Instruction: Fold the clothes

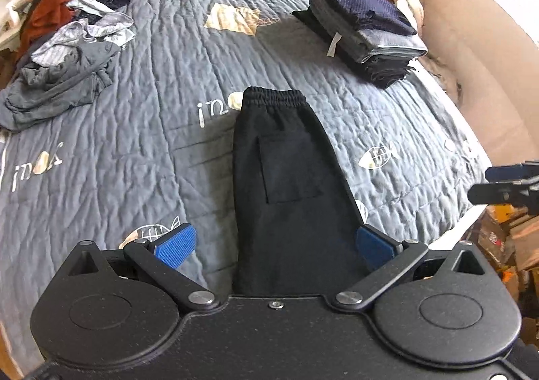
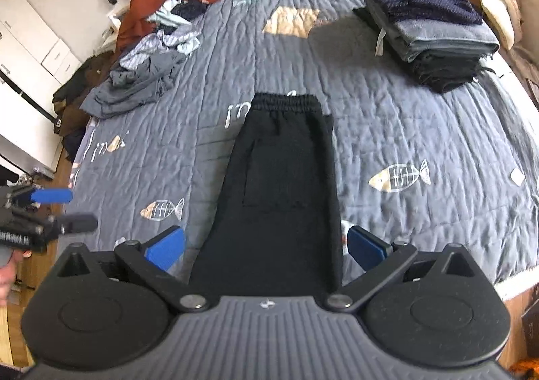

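I see the black sweatpants [image 1: 286, 184] folded lengthwise on the grey quilt [image 1: 134, 151], waistband pointing away. My left gripper [image 1: 274, 247] and right gripper [image 2: 266, 245] both hover spread wide, gripping nothing (the folded stack [image 2: 427, 26] sits far right, the unfolded heap [image 1: 67, 53] left).

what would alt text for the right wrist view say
Black sweatpants lie folded lengthwise on a grey-blue fish-print quilt, running between the open right gripper fingers. A stack of folded clothes sits far right, an unfolded clothes pile far left, and the left gripper shows at the left edge.
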Tool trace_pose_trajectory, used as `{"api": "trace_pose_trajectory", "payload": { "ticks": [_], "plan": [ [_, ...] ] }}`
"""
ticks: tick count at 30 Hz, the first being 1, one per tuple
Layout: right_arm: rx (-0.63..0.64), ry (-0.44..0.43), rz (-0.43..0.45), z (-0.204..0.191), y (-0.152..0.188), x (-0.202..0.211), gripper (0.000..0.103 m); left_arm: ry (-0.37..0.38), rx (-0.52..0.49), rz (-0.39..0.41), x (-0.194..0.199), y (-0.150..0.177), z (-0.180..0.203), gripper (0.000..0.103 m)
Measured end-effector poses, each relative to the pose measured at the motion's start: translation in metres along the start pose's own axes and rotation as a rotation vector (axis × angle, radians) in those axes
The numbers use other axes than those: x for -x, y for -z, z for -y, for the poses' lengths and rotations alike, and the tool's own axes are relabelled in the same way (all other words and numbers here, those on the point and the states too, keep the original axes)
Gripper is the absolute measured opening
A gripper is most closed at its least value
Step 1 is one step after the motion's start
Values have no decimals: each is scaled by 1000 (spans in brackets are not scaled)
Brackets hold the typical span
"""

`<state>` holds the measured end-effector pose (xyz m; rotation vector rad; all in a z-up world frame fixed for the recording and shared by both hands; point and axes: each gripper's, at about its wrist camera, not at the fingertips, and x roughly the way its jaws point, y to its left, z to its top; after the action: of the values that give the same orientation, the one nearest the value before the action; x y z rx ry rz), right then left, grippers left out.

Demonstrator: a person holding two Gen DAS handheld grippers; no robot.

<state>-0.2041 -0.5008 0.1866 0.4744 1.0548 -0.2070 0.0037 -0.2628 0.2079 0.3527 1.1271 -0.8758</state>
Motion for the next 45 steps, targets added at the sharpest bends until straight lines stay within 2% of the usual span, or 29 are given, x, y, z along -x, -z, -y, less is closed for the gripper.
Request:
{"api": "trace_pose_trajectory", "payload": {
  "ticks": [4, 11, 17, 23, 33, 45],
  "plan": [
    [-35, 27, 6, -16, 1, 3, 102, 24, -40, -43, -6, -8, -16, 103],
    [-58, 45, 6, -42, -1, -1, 102, 77, -66, -46, -7, -14, -29, 103],
    [-38, 52, 17, -51, -16, 0, 102, 111, -65, -38, -10, -19, -33, 103],
    [-47, 53, 43, -52, -24, 3, 102, 118, -104, -24, -12, -30, -32, 103],
    [-49, 60, 10, -56, -17, 2, 102, 140, -162, -42, -20, -31, -22, 103],
    [-82, 66, -40, -38, -5, -7, 102, 133, -116, -80, -52, -32, -43, 103]
  ]
}}
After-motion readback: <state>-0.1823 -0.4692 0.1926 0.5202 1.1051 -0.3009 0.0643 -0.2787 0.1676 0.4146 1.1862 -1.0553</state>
